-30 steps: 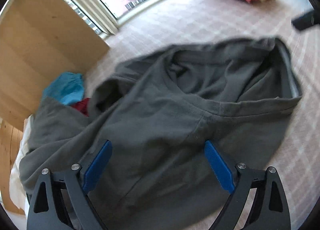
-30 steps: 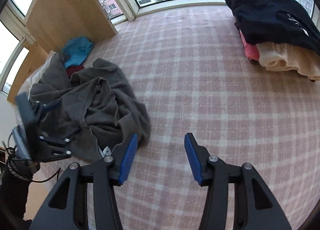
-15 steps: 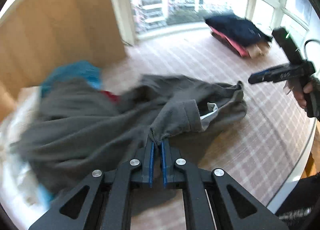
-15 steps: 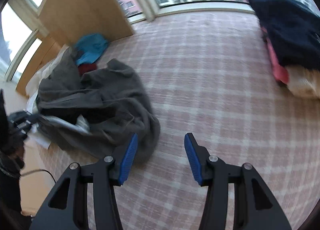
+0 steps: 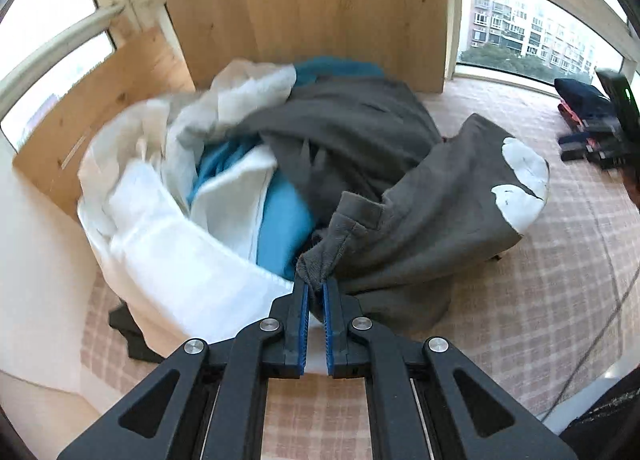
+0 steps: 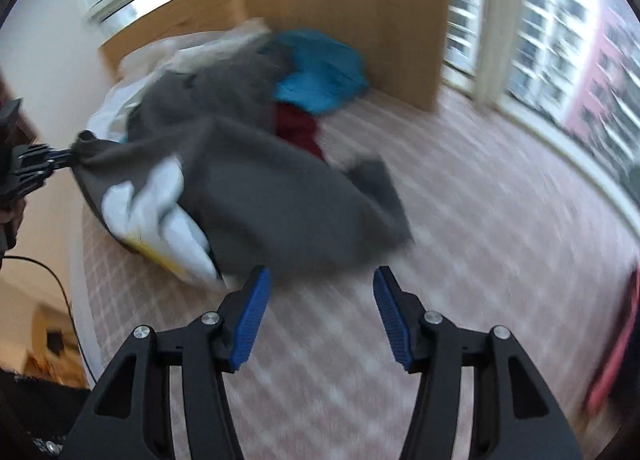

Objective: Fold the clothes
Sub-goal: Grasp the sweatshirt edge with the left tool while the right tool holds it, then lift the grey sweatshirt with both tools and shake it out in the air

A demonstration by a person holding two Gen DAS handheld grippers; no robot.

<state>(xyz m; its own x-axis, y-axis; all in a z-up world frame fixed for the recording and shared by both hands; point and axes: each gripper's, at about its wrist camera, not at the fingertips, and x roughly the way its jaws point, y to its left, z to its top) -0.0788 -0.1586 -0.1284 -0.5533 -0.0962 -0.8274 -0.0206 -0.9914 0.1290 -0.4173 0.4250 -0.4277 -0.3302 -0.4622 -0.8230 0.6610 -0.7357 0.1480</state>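
While the left tongs (image 5: pixel 316 292) pinch cloth, the views read as follows.

Left wrist view, grip: the left tongs are clenched on a bunched, ribbed edge of the grey garment (image 5: pixel 424 219), perhaps a cuff or hem; I cannot tell which.
Left wrist view, where it lies: the grey garment drapes, crumpled and unfolded, from the tongs across the checked bed cover (image 5: pixel 540 300) and up onto a heap of white cloth (image 5: pixel 168 252) and blue cloth (image 5: pixel 284 219) by the wooden panel (image 5: pixel 312 7).
Left wrist view, far side: folded clothes (image 5: pixel 580 95) sit well apart, near the window.

Right wrist view, grip: the right tongs (image 6: pixel 322 310) stand released, holding nothing, just short of the garment's near edge.
Right wrist view, garment: blurred; a white print (image 6: pixel 156 215) shows on the grey; a dark red piece (image 6: pixel 296 123) lies beside it.

Handling: soft, limp, fairly thick knit; it will sag and bunch, not slip.
Where to hold: judged best at a second seamed edge or corner, so it can be spread flat.
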